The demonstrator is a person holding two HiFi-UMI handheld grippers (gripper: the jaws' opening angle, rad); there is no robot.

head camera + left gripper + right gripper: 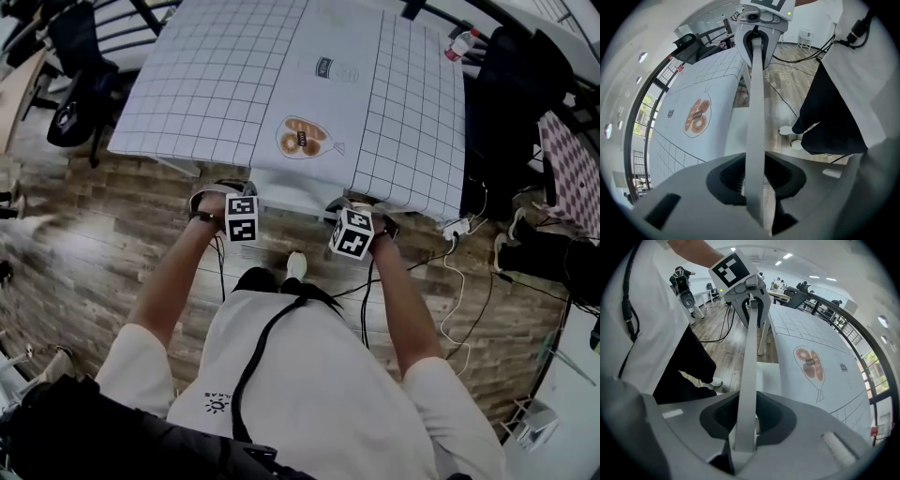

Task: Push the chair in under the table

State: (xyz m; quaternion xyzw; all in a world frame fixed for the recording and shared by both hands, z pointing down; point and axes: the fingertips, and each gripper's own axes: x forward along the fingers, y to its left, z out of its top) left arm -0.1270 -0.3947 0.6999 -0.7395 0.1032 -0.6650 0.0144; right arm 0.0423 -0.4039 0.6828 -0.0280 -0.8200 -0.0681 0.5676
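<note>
Chair back (292,201) stands right at the near edge of the table (216,94), and the rest of the chair is hidden beneath the table. My left gripper (223,193) pinches the back's thin white top rim. My right gripper (364,208) clamps the same rim further along the table's edge. Both point steeply down.
</note>
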